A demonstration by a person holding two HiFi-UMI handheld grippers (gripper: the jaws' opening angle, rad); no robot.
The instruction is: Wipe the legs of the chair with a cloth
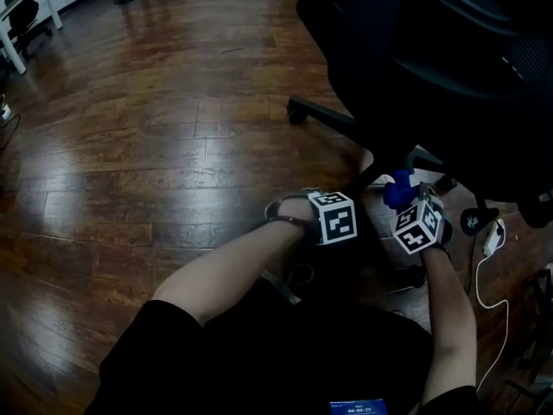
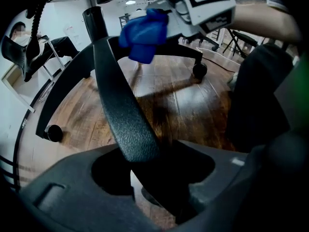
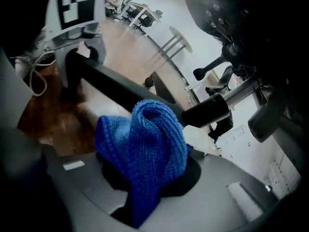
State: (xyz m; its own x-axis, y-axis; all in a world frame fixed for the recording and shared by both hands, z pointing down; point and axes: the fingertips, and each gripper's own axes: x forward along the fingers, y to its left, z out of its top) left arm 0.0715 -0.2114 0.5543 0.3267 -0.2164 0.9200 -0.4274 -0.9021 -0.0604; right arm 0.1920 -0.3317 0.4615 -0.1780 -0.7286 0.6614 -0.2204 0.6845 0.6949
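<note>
Two grips at once: my left gripper (image 2: 147, 178) is clamped around the black, rough-textured plastic leg (image 2: 118, 105) of the office chair, and my right gripper (image 3: 145, 187) pinches a bunched blue knitted cloth (image 3: 145, 139). That cloth lies against the upper side of the same leg, close to the chair's dark central column (image 2: 92, 13), above the glossy brown wooden floor (image 1: 130, 145).

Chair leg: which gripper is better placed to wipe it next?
Right. The right gripper holds the cloth close beside the leg. The left gripper has no cloth; its jaws are clamped on the leg, probably steadying it.
</note>
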